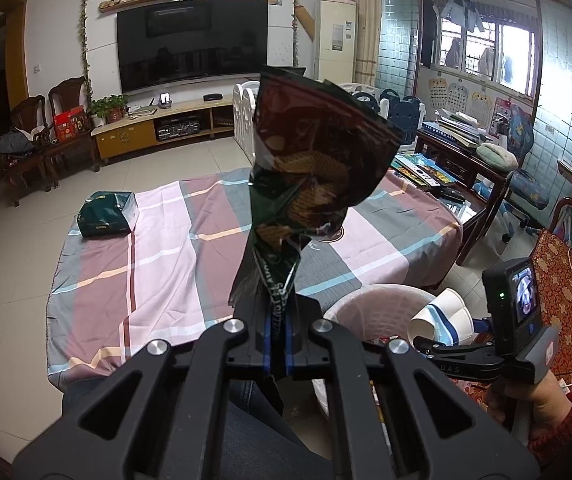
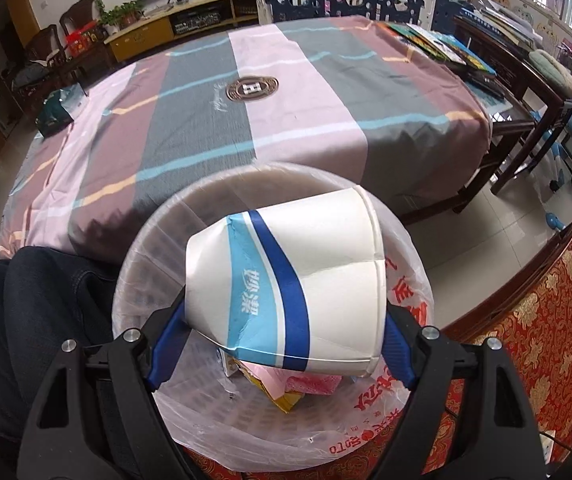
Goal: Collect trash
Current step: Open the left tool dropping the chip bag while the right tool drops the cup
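My left gripper (image 1: pixel 278 344) is shut on the lower end of a dark crumpled snack wrapper (image 1: pixel 309 164) and holds it upright above the near edge of the table. My right gripper (image 2: pixel 286 344) is shut on a dented white paper cup (image 2: pixel 297 280) with blue stripes, held on its side right over the open trash bin (image 2: pixel 154 232). The bin is white, lined with a clear plastic bag, and holds several pieces of paper trash. The cup (image 1: pixel 441 316), the right gripper (image 1: pixel 429 344) and the bin (image 1: pixel 365 300) also show in the left wrist view, low on the right.
A table under a striped pink, grey and mauve cloth (image 2: pixel 206 120) fills the middle. A dark green box (image 1: pixel 106 214) lies at its far left corner, also seen in the right wrist view (image 2: pixel 56 108). My knees (image 2: pixel 38 312) are left of the bin. A red patterned chair (image 2: pixel 557 320) is right.
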The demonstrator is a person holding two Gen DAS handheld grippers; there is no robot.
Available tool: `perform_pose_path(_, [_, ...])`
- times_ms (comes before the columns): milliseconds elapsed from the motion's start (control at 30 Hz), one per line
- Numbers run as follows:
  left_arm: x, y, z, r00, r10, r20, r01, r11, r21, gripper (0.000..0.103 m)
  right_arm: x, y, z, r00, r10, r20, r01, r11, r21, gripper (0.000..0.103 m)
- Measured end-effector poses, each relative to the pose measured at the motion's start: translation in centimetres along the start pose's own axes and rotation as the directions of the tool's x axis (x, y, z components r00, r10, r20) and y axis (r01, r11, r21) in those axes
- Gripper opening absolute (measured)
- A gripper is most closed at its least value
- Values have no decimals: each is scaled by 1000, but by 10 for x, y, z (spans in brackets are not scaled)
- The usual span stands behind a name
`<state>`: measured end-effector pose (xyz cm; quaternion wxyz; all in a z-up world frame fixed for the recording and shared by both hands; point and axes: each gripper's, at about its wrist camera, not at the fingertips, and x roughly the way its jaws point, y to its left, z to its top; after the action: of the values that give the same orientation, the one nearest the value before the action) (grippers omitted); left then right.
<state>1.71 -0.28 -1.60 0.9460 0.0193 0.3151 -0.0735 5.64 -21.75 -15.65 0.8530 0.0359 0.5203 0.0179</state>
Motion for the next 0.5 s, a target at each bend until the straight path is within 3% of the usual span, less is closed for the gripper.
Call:
perform_pose_path(167, [5,-3,-2,1000,-13,-17,13,1000,5,6,14,0,-6,997,-7,-71,6,1000,-12,82])
perform_pose_path(333, [19,-7,-5,995,-74,-69,74,997,0,6,1,-13,-1,999,-4,-31,6,998,59,85])
perform_pose_path(433, [39,-15,-10,979,-153,-133,154,988,-5,6,-23,-33,9,999,14,33,-19,989,149,85])
perform_pose_path(500, [60,-28,-13,955,-227,-192,232,973,0,6,-44,-48,15,995,16,96,-35,979,200,86])
